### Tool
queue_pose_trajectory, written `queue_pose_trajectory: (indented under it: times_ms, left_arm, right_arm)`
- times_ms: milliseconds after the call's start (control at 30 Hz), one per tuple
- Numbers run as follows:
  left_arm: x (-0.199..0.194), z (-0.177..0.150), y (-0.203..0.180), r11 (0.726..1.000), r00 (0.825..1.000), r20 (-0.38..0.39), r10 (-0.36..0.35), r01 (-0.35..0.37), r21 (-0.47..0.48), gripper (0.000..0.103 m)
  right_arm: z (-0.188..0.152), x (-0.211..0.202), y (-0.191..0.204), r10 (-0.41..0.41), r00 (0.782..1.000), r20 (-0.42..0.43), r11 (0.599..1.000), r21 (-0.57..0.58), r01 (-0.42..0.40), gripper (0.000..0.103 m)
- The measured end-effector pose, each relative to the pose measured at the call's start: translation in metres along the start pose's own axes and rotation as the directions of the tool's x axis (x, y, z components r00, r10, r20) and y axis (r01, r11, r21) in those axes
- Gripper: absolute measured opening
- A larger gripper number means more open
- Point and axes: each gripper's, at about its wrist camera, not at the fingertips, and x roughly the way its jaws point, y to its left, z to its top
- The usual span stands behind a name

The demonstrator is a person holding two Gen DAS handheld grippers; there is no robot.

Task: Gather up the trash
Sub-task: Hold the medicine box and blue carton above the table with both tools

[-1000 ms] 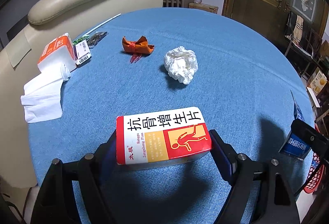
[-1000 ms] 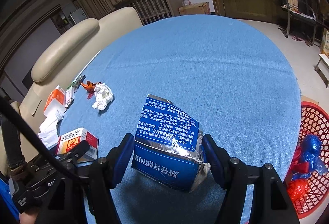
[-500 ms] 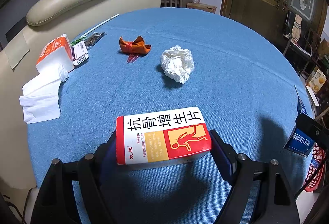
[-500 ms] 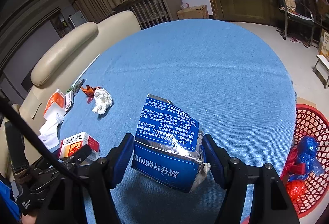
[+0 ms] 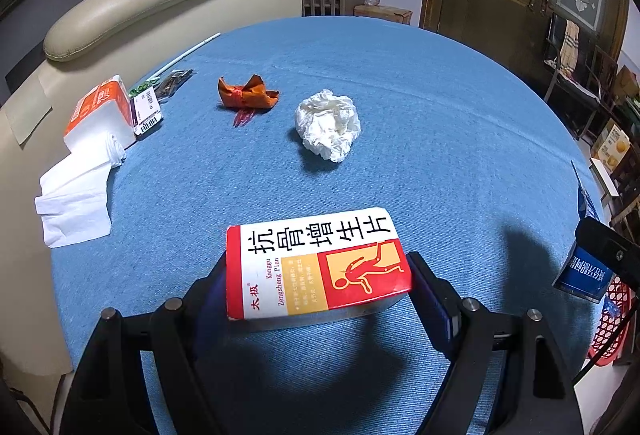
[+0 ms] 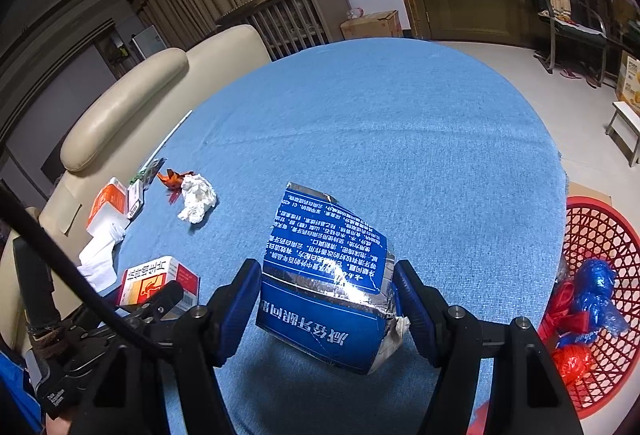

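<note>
Nothing in either grip has changed over the last second: both boxes sit between the same pads at the same tilt, and only the background has drifted a little in the right wrist view, where the red basket now shows more of itself at the right edge.

My left gripper is pinching the red-and-white medicine box by its two short ends, low in the centre of its frame and lifted clear of the blue surface. My right gripper is clamped on the torn blue carton, foil showing along its ripped edge, also low centre.

I judge this to be the carry step — both pieces are picked up and neither is yet over the red basket, which stands on the floor beside the surface at the lower right and already holds blue and red wrappers.

Next, I think, each gripper has to travel past the surface's edge until its box hangs above the basket's mouth, then let go. The left one has farther to cross.

More is left to collect at the middle left of the left wrist view — a crumpled white tissue and, just beyond it, an orange wrapper.
</note>
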Motion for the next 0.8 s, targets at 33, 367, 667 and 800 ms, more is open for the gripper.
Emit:
queue_pose_trajectory:
  times_ms: [33,367,667,800]
  left_arm:
    - [0.000,0.000,0.000,1.000,1.000,0.000,0.000,0.000,0.001,0.083]
    - [0.000,0.001,0.000,1.000,1.000,0.003,-0.001,0.001,0.006,0.083]
    - [-0.003,0.003,-0.007,1.000,1.000,0.012,-0.013,0.012,0.025,0.083]
    - [-0.006,0.006,-0.016,0.999,0.999,0.023,-0.025,0.024,0.046,0.083]
  right_arm:
    - [0.000,0.000,0.000,0.000,1.000,0.000,1.000,0.000,0.000,0.071]
    - [0.001,-0.003,0.000,0.005,1.000,0.007,1.000,0.000,-0.005,0.071]
    - [0.000,-0.012,-0.005,0.003,1.000,0.019,1.000,0.005,-0.003,0.071]
    - [-0.002,-0.016,-0.009,-0.003,1.000,0.022,1.000,0.015,0.003,0.071]
